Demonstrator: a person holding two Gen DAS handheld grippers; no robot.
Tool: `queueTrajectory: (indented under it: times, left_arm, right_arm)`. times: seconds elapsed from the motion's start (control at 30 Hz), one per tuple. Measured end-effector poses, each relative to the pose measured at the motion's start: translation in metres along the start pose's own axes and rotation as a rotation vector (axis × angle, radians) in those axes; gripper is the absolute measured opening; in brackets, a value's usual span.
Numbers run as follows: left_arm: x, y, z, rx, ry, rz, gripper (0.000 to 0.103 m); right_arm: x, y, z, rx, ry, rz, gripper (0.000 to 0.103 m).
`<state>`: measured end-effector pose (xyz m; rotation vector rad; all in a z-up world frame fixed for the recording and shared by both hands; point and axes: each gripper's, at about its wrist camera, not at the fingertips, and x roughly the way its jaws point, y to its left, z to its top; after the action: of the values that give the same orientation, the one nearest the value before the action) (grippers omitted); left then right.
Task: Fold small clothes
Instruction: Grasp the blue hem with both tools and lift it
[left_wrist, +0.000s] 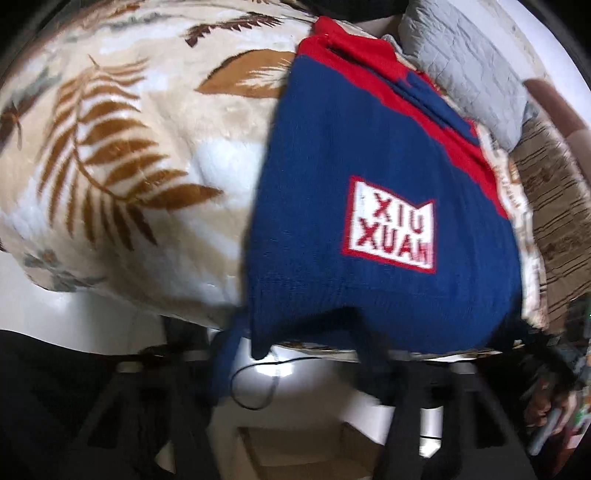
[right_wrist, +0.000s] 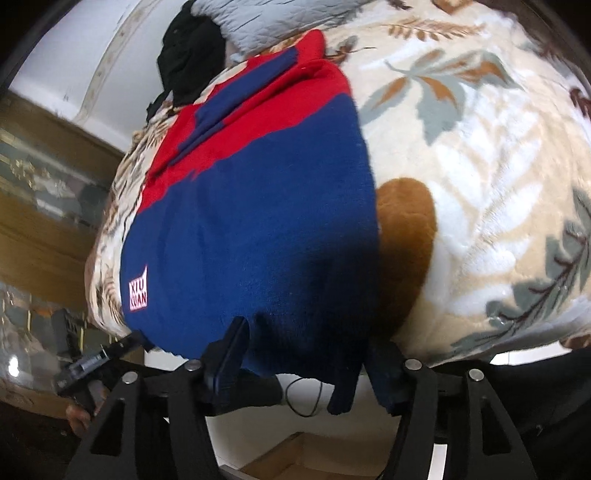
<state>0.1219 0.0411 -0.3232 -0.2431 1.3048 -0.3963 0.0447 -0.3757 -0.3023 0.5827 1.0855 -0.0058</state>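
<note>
A small blue and red knit sweater (left_wrist: 369, 147) with a white "XIU XUAN" patch (left_wrist: 389, 225) lies on a leaf-print blanket (left_wrist: 110, 147). Its near blue edge hangs over the bed's edge. My left gripper (left_wrist: 295, 354) is at that edge; the knit drapes over the fingers, so I cannot tell whether they grip it. In the right wrist view the sweater (right_wrist: 258, 203) fills the middle. My right gripper (right_wrist: 310, 354) is at the same hem, with its left finger (right_wrist: 229, 350) against the cloth and the knit bunched between the fingers.
A grey quilted pillow (left_wrist: 472, 62) lies beyond the sweater. A black garment (right_wrist: 192, 55) sits at the far side of the bed. The other hand-held gripper (right_wrist: 92, 365) shows at the left. A black cable (left_wrist: 255, 387) lies on the pale floor below.
</note>
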Motion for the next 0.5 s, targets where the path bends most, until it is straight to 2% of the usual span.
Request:
queueTrajectory:
  times: [0.03, 0.07, 0.1, 0.17, 0.27, 0.33, 0.4, 0.47, 0.5]
  left_arm:
    - [-0.0004, 0.0018, 0.0010, -0.016, 0.005, -0.024, 0.033]
    - [-0.0017, 0.0036, 0.0018, -0.019, 0.003, -0.026, 0.029]
    - [-0.0023, 0.0048, 0.0022, -0.019, 0.003, -0.024, 0.026]
    - [-0.0042, 0.0083, 0.0012, -0.025, 0.002, -0.034, 0.020]
    - [-0.0033, 0.0096, -0.0016, -0.017, 0.001, -0.039, 0.020]
    - [-0.0019, 0.0085, -0.0030, -0.014, 0.004, -0.012, 0.029]
    - [-0.0017, 0.0074, -0.0042, -0.011, 0.004, 0.030, 0.055]
    - [-0.0028, 0.0094, -0.0047, -0.015, -0.016, 0.066, 0.064]
    - [-0.0037, 0.0112, -0.0048, -0.025, -0.022, 0.074, 0.064]
  right_arm:
    - [0.0003, 0.0026, -0.0001, -0.018, -0.002, -0.014, 0.030]
    - [0.0012, 0.0046, 0.0002, -0.041, 0.001, -0.042, 0.020]
    - [0.0015, 0.0049, 0.0001, -0.056, 0.001, -0.067, 0.015]
    - [-0.0006, 0.0038, -0.0003, -0.058, -0.009, -0.066, 0.013]
    - [-0.0058, 0.0028, 0.0008, -0.060, -0.018, -0.043, 0.013]
    - [-0.0053, 0.0016, 0.0018, -0.057, -0.004, -0.040, 0.015]
    - [-0.0013, -0.0012, 0.0022, -0.039, 0.023, -0.050, 0.017]
    - [0.0034, -0.0022, 0.0015, -0.028, 0.047, -0.048, 0.020]
    - [0.0030, -0.0028, 0.0010, -0.030, 0.051, -0.045, 0.024]
